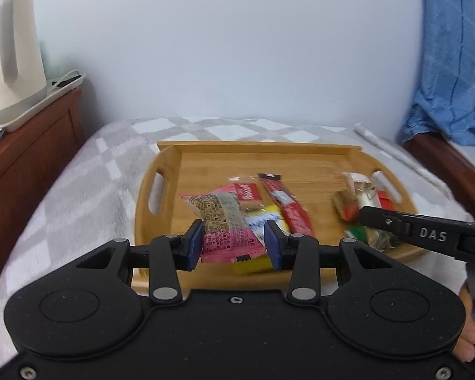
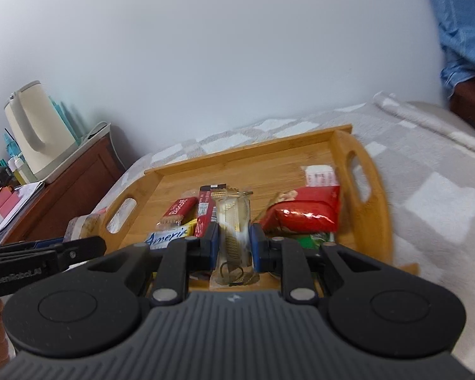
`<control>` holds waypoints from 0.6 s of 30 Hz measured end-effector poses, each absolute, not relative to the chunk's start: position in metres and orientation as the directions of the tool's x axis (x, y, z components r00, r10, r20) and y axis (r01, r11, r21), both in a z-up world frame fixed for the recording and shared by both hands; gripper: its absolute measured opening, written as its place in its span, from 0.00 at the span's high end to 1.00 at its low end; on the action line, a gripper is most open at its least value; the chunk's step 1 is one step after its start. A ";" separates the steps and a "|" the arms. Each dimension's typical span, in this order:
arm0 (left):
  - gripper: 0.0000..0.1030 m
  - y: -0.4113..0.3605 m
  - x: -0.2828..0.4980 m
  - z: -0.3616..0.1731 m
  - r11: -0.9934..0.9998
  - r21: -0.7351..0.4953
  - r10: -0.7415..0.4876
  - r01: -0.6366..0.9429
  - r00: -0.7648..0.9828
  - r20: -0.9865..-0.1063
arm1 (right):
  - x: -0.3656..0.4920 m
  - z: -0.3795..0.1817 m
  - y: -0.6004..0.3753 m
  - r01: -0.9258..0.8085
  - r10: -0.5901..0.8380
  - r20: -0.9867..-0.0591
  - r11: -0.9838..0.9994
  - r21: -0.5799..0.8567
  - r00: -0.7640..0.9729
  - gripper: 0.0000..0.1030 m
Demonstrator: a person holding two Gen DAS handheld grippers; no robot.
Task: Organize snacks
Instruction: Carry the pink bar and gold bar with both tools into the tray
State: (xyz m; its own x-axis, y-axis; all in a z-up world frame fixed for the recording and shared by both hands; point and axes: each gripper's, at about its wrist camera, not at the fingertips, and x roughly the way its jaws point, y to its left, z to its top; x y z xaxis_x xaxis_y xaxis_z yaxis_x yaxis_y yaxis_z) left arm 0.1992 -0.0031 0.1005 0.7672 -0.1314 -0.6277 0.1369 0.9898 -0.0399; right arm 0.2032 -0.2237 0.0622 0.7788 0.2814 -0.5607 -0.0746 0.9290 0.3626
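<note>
Over a wooden tray (image 1: 304, 155) of snacks on a bed, the left gripper (image 1: 234, 242) clamps a pink packet (image 1: 224, 221) and the right gripper (image 2: 234, 242) clamps a clear wrapped snack (image 2: 232, 221), probably mid-sorting; each needs placing next.

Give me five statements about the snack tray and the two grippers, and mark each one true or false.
1. The left gripper holds a pink snack packet between its fingers. True.
2. The right gripper is open and holds nothing. False: it is shut on a clear gold-patterned packet.
3. The wooden tray rests on a checked blanket. True.
4. The tray holds no snacks. False: several lie in it, among them a red stick packet.
5. The cream kettle stands inside the tray. False: it stands on a side cabinet at the left.
</note>
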 end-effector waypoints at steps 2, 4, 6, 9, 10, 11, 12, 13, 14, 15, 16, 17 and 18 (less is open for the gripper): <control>0.62 -0.001 0.212 0.093 0.991 -0.037 -0.123 0.129 0.761 -0.637 | 0.212 0.056 -0.221 -0.079 0.288 -0.570 0.928 0.363 0.770 0.76; 0.62 0.000 0.223 0.084 0.992 -0.038 -0.116 0.120 0.750 -0.651 | 0.218 0.050 -0.219 -0.076 0.290 -0.577 0.927 0.366 0.764 0.76; 0.62 0.002 0.231 0.075 0.994 -0.033 -0.102 0.106 0.743 -0.661 | 0.222 0.045 -0.218 -0.074 0.297 -0.584 0.924 0.375 0.755 0.76; 0.62 0.003 0.238 0.066 0.994 -0.031 -0.095 0.100 0.737 -0.669 | 0.227 0.041 -0.216 -0.078 0.295 -0.594 0.928 0.363 0.748 0.76; 0.62 0.003 0.240 0.063 0.994 -0.032 -0.097 0.101 0.734 -0.673 | 0.228 0.040 -0.216 -0.077 0.292 -0.598 0.930 0.358 0.746 0.76; 0.62 0.003 0.241 0.061 0.994 -0.031 -0.096 0.102 0.732 -0.674 | 0.229 0.039 -0.215 -0.075 0.290 -0.601 0.931 0.356 0.745 0.76; 0.62 0.002 0.242 0.060 0.994 -0.028 -0.096 0.104 0.732 -0.674 | 0.230 0.037 -0.215 -0.073 0.288 -0.604 0.932 0.354 0.743 0.76; 0.62 0.001 0.243 0.058 0.994 -0.026 -0.098 0.108 0.731 -0.675 | 0.231 0.036 -0.214 -0.071 0.285 -0.607 0.934 0.351 0.742 0.76; 0.62 0.000 0.244 0.056 0.993 -0.027 -0.100 0.112 0.729 -0.678 | 0.232 0.036 -0.214 -0.069 0.278 -0.611 0.936 0.344 0.741 0.76; 0.62 0.000 0.245 0.055 0.993 -0.029 -0.103 0.114 0.726 -0.680 | 0.232 0.035 -0.213 -0.067 0.273 -0.613 0.939 0.337 0.741 0.76; 0.62 -0.001 0.246 0.054 0.993 -0.032 -0.107 0.117 0.725 -0.681 | 0.233 0.034 -0.213 -0.068 0.271 -0.616 0.941 0.332 0.740 0.76; 0.62 -0.002 0.247 0.052 0.992 -0.035 -0.111 0.119 0.723 -0.682 | 0.233 0.034 -0.213 -0.069 0.271 -0.617 0.941 0.332 0.739 0.76; 0.62 -0.004 0.247 0.051 0.992 -0.035 -0.112 0.120 0.722 -0.683 | 0.234 0.033 -0.213 -0.070 0.274 -0.618 0.940 0.333 0.737 0.76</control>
